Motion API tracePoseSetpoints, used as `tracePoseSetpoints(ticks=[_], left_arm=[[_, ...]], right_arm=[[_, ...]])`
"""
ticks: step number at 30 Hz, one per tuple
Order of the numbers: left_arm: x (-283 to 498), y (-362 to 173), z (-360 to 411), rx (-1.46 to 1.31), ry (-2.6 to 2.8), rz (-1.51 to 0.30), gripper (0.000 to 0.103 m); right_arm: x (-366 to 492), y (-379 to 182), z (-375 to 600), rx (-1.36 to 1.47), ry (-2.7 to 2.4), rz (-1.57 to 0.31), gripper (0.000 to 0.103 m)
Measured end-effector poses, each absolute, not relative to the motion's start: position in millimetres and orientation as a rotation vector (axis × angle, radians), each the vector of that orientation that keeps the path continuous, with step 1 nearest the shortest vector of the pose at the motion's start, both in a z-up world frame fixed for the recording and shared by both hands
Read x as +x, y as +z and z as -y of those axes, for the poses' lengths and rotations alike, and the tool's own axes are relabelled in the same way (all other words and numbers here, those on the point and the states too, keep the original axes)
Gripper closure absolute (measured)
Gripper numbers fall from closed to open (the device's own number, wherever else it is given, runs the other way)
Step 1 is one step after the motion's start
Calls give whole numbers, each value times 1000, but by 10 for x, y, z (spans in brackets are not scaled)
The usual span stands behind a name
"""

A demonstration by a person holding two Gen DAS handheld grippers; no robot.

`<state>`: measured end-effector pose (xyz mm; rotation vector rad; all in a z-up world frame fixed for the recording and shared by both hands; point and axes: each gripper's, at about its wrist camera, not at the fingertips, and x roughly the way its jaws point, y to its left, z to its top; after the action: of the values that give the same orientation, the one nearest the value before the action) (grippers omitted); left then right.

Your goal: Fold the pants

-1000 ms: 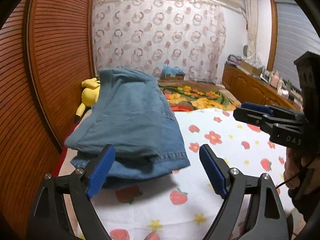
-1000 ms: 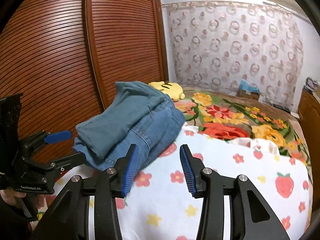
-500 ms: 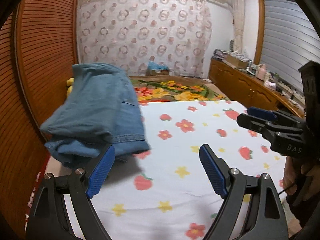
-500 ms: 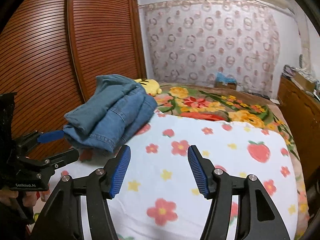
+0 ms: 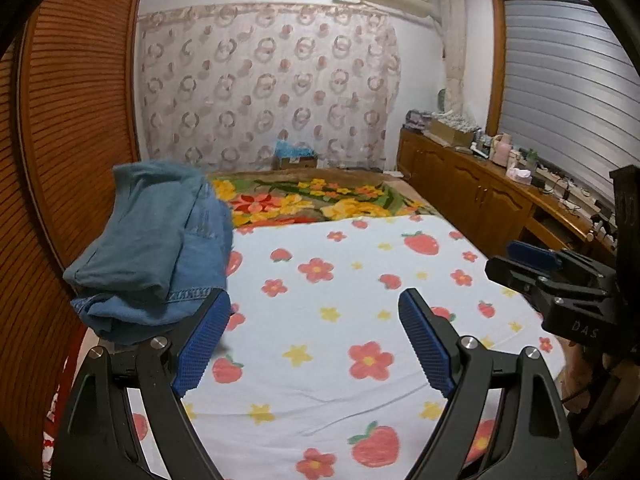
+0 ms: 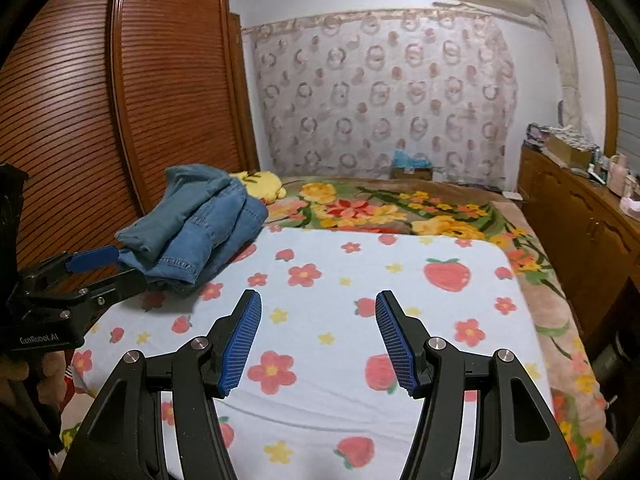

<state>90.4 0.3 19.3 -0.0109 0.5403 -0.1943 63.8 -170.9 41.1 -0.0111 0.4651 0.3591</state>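
Observation:
The folded blue jeans [image 5: 160, 248] lie in a stack at the bed's left edge, against the wardrobe; the right wrist view shows the jeans [image 6: 192, 224] from the side. My left gripper [image 5: 314, 304] is open over the flowered sheet, and its left pad stands just right of the stack without touching it. My right gripper [image 6: 318, 304] is open above the middle of the sheet, well clear of the jeans, with nothing between its fingers. Each gripper also shows in the other's view: the right gripper [image 5: 508, 260] at the right, the left gripper [image 6: 120, 268] beside the stack.
A white sheet with strawberries and flowers [image 5: 340, 280] covers the near bed, and a floral blanket [image 6: 380, 208] covers the far part. A yellow plush toy [image 6: 260, 186] lies behind the jeans. A slatted wooden wardrobe [image 6: 100, 120] lines the left, a cluttered wooden cabinet [image 5: 480, 200] the right.
Both grippers have drawn back and to the right, away from the jeans, which stay on the bed. The right gripper's jaws have widened; the left ones stand as before.

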Motion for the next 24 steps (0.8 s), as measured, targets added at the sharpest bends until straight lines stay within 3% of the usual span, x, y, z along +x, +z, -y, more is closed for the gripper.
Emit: tracePoseSetpoints(ticks=[24], left_arm=[[499,457,14,11,-151,-436,17]], right_arm=[[-5,382,1704,33,273,-357,41]])
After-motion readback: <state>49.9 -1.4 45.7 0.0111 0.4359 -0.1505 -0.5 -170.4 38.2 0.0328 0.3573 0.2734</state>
